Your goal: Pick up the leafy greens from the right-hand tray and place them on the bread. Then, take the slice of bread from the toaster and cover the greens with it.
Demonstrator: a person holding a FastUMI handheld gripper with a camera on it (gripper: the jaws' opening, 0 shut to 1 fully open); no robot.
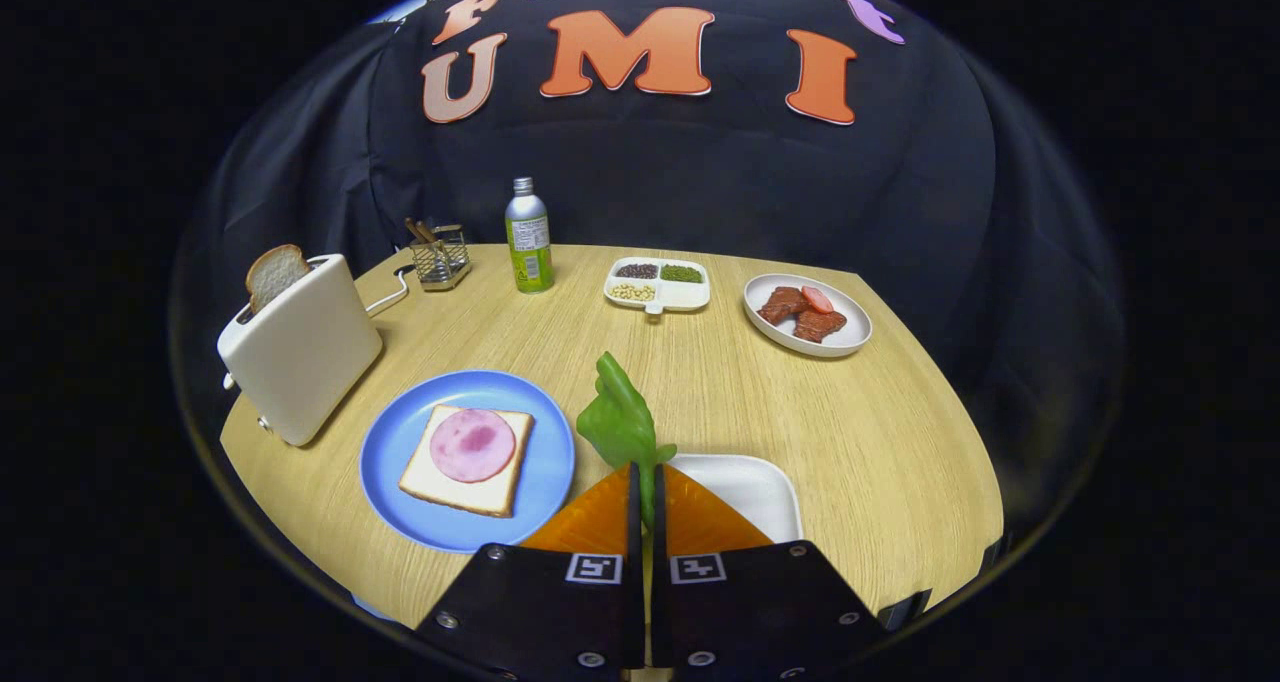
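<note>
Claw (644,492) was nearly closed, both fingers pinching the stem end of the leafy greens (620,422); the leaf stuck up just ahead of the tips, clear of the white tray (765,492) that sat under and beyond the fingers at the desk's near edge. Desk (700,402) was light wood. Just beside the tray, toward the toaster side, sat the blue plate (400,462) with the bread (425,482) on it and a round ham slice (472,445) on top, so the drop target was near. My read: greens picked, carry to the bread not yet done. Risks: grip was only on a thin stem, so the leaf could swing or slip out on a fast sideways move; released off-centre it could slide off the ham onto the plate; the limp leaf could also stick to a finger on release. Toaster (300,352) stood at the desk's left edge beyond the plate, with the second bread slice (274,274) poking out of its slot; the cord trailed toward the back. Along the far edge were a wire basket (442,257), a can (528,237), a divided dish (660,284) and a plate of meat (808,314). Hard to tell: exact contact on the stem was hidden between the fingers, the tray's near part was covered by the claw, and the basket's contents were too small to make out.
</note>
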